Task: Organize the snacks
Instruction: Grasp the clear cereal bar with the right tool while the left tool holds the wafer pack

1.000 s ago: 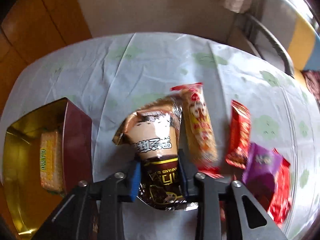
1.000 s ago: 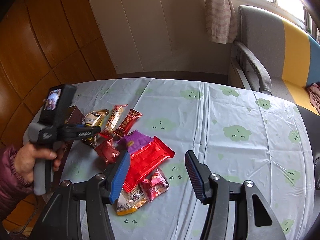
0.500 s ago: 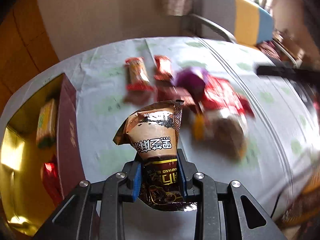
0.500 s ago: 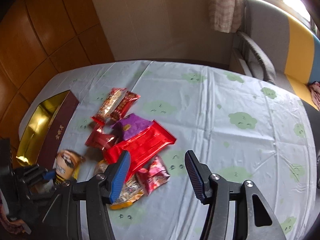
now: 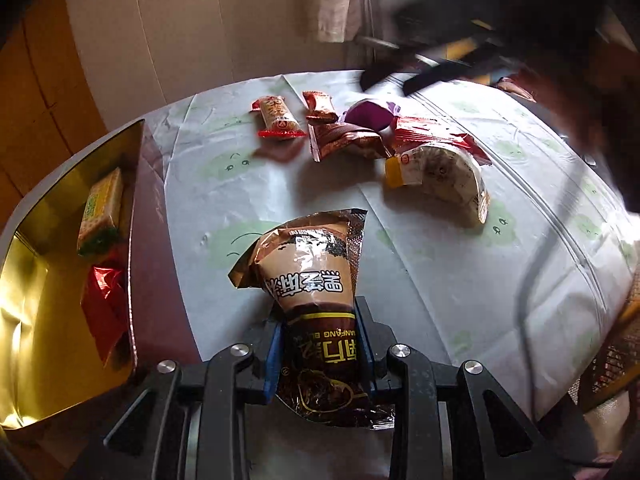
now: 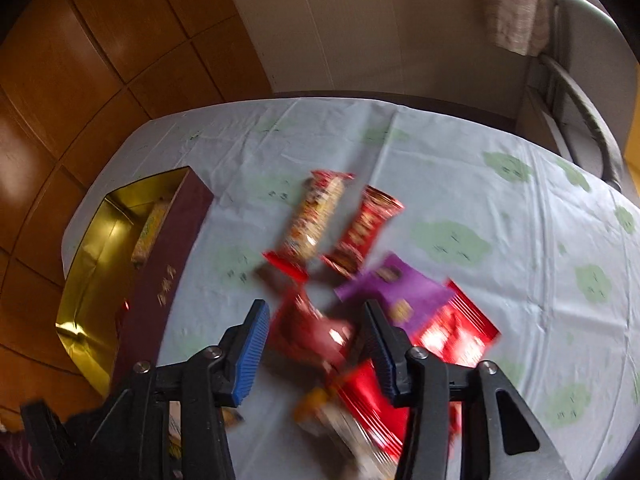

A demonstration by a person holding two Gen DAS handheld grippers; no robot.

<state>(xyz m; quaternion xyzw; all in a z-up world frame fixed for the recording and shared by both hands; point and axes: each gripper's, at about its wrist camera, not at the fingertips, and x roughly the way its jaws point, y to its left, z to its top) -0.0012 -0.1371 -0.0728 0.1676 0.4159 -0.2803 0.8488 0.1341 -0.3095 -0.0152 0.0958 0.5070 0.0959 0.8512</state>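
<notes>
Your left gripper clamps a glossy brown foil snack pouch above the cloth, beside the gold-lined box; your right gripper, jaws just narrowing, stands unclamped over crinkled red wrappers

A brown and tan snack packet stands upright, pinched at its dark lower half. At 12 o'clock from it lies a loose cluster on the cloth: a red-ended biscuit bar, a small red-brown bar, a purple pouch, a dark red packet, a flat red wrapper and a pale wedge-shaped packet. At 9 o'clock, an open gold-lined box holds a yellow biscuit pack and a red wrapper.
</notes>
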